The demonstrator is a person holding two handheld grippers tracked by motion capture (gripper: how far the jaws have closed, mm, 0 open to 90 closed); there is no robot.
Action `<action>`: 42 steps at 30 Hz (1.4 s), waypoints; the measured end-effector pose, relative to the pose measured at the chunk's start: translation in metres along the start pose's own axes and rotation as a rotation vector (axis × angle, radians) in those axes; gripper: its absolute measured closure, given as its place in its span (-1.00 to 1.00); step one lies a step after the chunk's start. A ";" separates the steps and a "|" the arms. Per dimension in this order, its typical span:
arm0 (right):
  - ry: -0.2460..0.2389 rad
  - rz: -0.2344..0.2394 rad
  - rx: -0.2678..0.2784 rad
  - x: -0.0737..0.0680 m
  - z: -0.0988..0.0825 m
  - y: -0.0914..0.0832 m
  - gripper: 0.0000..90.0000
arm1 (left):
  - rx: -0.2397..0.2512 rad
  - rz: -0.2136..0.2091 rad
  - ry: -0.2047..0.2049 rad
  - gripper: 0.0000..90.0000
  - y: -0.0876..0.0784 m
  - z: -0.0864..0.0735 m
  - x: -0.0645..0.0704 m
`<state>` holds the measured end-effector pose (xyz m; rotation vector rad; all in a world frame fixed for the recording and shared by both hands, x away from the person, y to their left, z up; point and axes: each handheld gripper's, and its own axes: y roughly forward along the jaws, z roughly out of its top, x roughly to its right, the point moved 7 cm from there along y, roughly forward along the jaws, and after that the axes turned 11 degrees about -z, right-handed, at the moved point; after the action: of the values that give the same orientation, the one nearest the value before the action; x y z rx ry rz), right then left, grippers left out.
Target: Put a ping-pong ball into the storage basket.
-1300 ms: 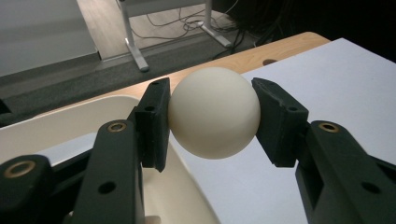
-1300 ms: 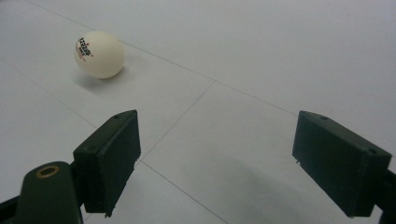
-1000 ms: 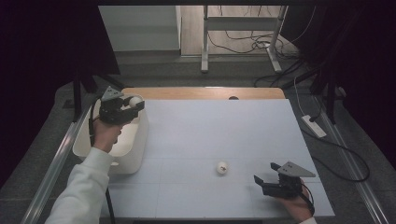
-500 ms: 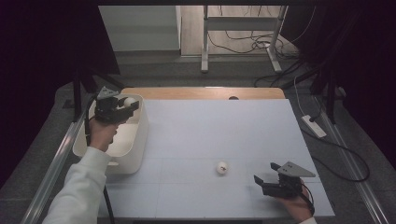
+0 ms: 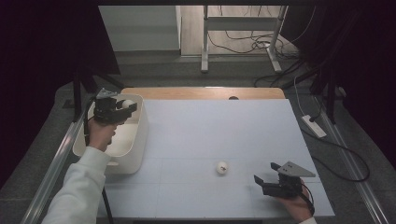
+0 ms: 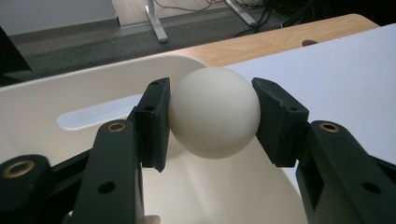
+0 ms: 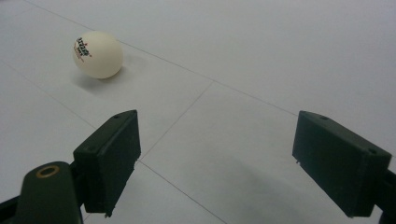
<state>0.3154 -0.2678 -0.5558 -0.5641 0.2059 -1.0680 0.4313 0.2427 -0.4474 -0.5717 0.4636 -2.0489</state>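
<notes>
The left gripper (image 6: 212,119) clamped a plain white plastic ball (image 6: 214,112) between its pads, above the cream plastic bin (image 5: 135,140) it had carried it over. The right gripper (image 7: 217,161) gaped wide, unmoved, a printed white ball (image 7: 97,54) lying ahead.

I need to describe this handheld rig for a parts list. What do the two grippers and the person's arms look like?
Both the left gripper and the right gripper are black, each with two blocky rectangular jaws on arms with brass-coloured pivot rings. The right one carries a grey three-cornered plate on top. A dark cable trails from the left one. The left arm wears a white long sleeve.
</notes>
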 end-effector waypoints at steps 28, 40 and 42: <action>0.000 0.000 -0.003 0.000 0.000 0.000 -0.67 | -0.001 -0.014 -0.039 -0.49 -0.001 -0.001 -0.001; 0.000 0.001 -0.003 0.000 0.000 0.000 -0.67 | 0.015 -0.057 -0.035 -0.65 -0.004 0.001 0.007; -0.001 0.001 -0.003 0.000 0.000 0.000 -0.67 | 0.017 -0.064 -0.027 -0.65 -0.005 0.001 0.010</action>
<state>0.3154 -0.2674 -0.5564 -0.5670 0.2064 -1.0668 0.4242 0.2361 -0.4417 -0.6106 0.4168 -2.1011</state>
